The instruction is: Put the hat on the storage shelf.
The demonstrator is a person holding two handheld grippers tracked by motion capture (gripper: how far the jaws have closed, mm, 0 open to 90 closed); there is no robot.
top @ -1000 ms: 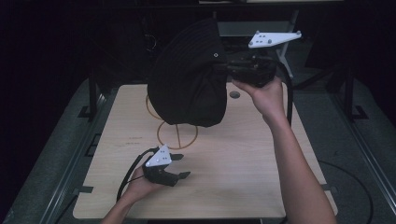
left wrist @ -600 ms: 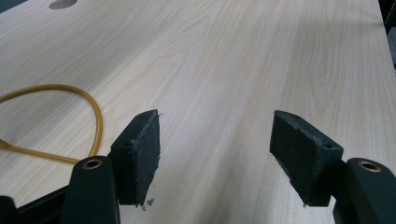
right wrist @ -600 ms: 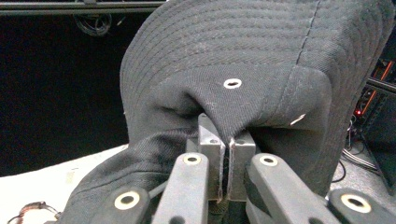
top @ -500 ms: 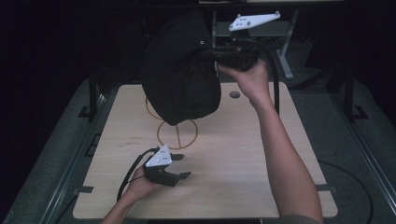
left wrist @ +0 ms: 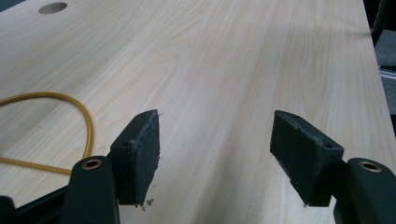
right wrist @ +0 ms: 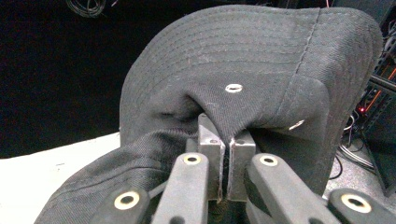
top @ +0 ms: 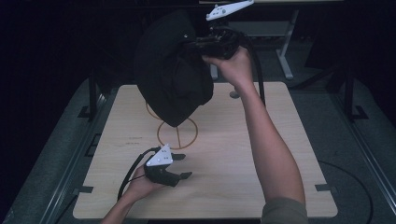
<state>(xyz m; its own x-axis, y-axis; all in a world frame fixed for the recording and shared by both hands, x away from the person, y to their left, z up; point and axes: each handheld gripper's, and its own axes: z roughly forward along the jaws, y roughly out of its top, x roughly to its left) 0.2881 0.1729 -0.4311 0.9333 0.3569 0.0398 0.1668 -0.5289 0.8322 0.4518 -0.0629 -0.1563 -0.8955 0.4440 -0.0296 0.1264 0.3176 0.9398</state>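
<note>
A black bucket hat (top: 173, 74) hangs in the air above the far half of the wooden table (top: 243, 154). My right gripper (top: 196, 44) is shut on a fold of its crown, and the fabric (right wrist: 243, 70) bunches around the closed pads in the right gripper view. Under the hat an orange wire stand (top: 177, 135) rests on the table. My left gripper (top: 183, 166) sits low near the front left, open, with nothing between its pads (left wrist: 140, 154). The orange wire (left wrist: 70, 107) curves past on its left.
A round hole (top: 234, 94) is cut in the tabletop near the far right, and shows as the hole (left wrist: 52, 7) in the left gripper view. A desk leg (top: 285, 51) stands behind the table. Dark floor surrounds the table edges.
My right gripper has carried the hat up and toward the left, farther from the table. The left gripper has stayed where it was.
</note>
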